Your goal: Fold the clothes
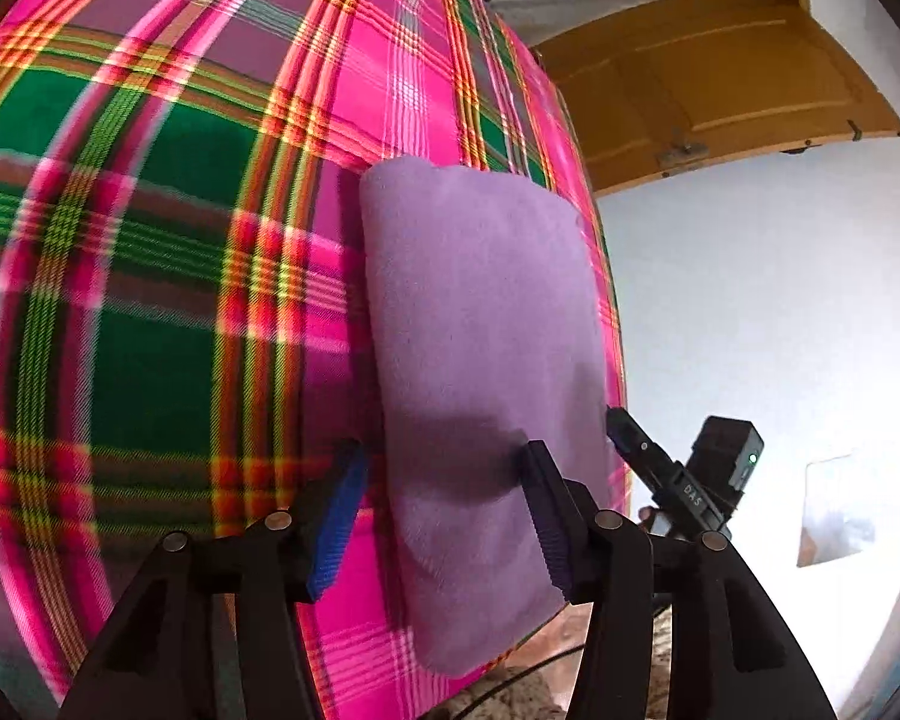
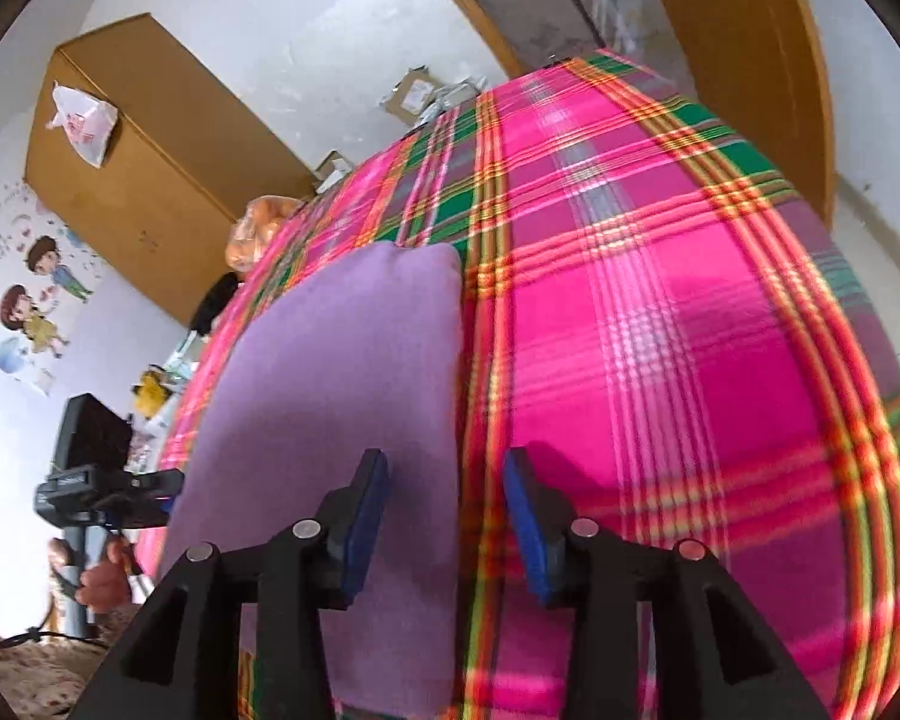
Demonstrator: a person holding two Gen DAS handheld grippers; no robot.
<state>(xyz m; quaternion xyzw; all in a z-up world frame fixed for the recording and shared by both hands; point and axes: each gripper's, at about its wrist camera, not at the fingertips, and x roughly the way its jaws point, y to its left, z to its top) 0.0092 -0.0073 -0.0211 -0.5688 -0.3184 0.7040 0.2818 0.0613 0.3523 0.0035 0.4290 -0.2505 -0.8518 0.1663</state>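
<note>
We see the lilac cloth (image 1: 480, 360) lying as a folded oblong near the plaid bed's (image 1: 150, 300) edge; both grippers (image 1: 444, 516) (image 2: 447, 522) gape empty. It looks soft, light, probably limp: pinch a near corner.

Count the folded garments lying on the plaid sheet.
1. A single folded lilac fleece cloth lies near the edge of the pink-and-green plaid sheet, between the open left tool and open right tool. Others may lie outside the views.
</note>
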